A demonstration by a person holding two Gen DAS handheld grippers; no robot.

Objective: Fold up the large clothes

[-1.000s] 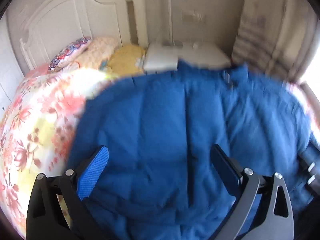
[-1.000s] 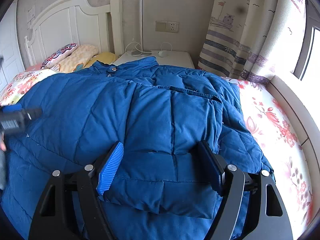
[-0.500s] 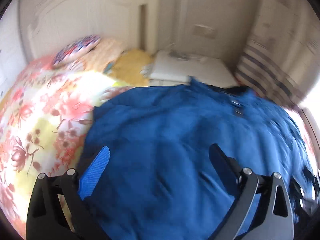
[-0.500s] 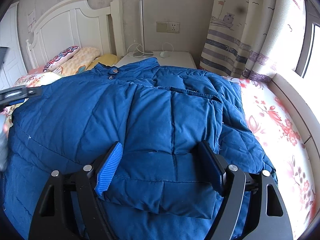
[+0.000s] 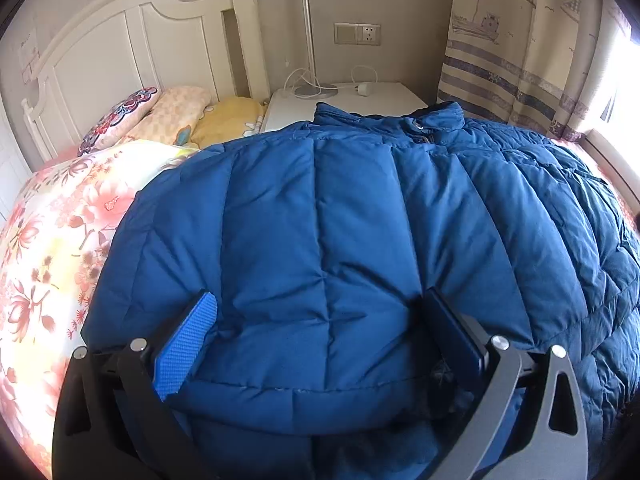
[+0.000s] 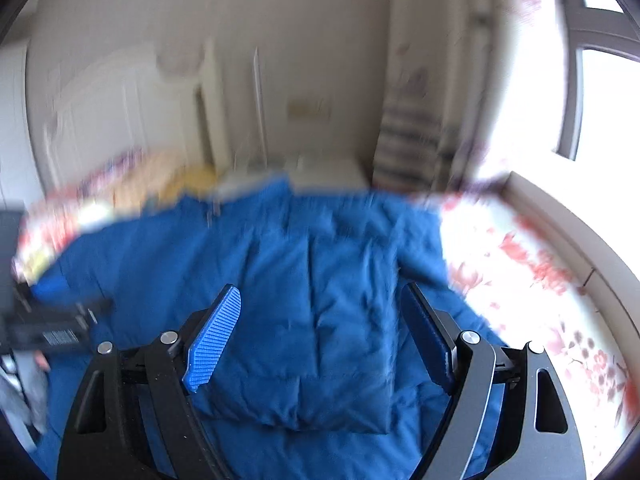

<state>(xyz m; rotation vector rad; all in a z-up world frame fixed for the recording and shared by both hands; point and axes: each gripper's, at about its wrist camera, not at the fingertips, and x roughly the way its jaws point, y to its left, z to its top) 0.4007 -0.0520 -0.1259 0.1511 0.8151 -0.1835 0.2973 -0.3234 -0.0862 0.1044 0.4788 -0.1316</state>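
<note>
A large blue quilted down jacket lies spread on the bed, collar toward the headboard. It also shows in the right wrist view, blurred, with a sleeve folded over its middle. My left gripper is open, its fingers set on either side of a puffy fold at the jacket's near edge. My right gripper is open, above the folded sleeve, holding nothing. The left gripper's body shows at the far left of the right wrist view.
The bed has a floral cover with pillows by the white headboard. A white nightstand with a lamp pole stands behind. A striped curtain and a window ledge run along the right.
My left gripper has come down onto the jacket's near edge. My right gripper has lifted up and back from the jacket, and its view is now blurred.
</note>
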